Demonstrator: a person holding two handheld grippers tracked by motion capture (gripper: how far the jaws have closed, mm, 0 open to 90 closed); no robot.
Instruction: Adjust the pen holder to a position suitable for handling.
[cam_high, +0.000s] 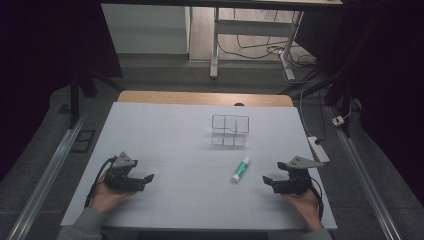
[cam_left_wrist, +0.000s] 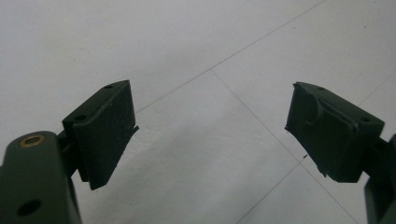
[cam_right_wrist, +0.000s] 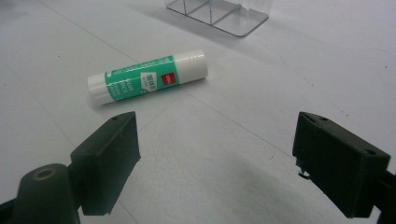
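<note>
A green and white glue stick (cam_high: 241, 169) lies on its side on the white table sheet (cam_high: 190, 145), right of centre. In the right gripper view the glue stick (cam_right_wrist: 147, 77) lies just beyond the jaws. My right gripper (cam_high: 268, 180) rests low at the right, open, a short way right of the stick, with nothing between its fingers (cam_right_wrist: 108, 161). At the left my left gripper (cam_high: 148, 177) is open over bare sheet (cam_left_wrist: 196, 140), also holding nothing. A clear plastic compartment box (cam_high: 229, 130) stands behind the stick, towards the back of the sheet.
The sheet covers a wooden table whose far edge (cam_high: 205, 97) shows behind it. A white power strip (cam_high: 318, 148) with its cable lies off the table's right side. A desk frame (cam_high: 250, 35) and cables stand on the floor beyond.
</note>
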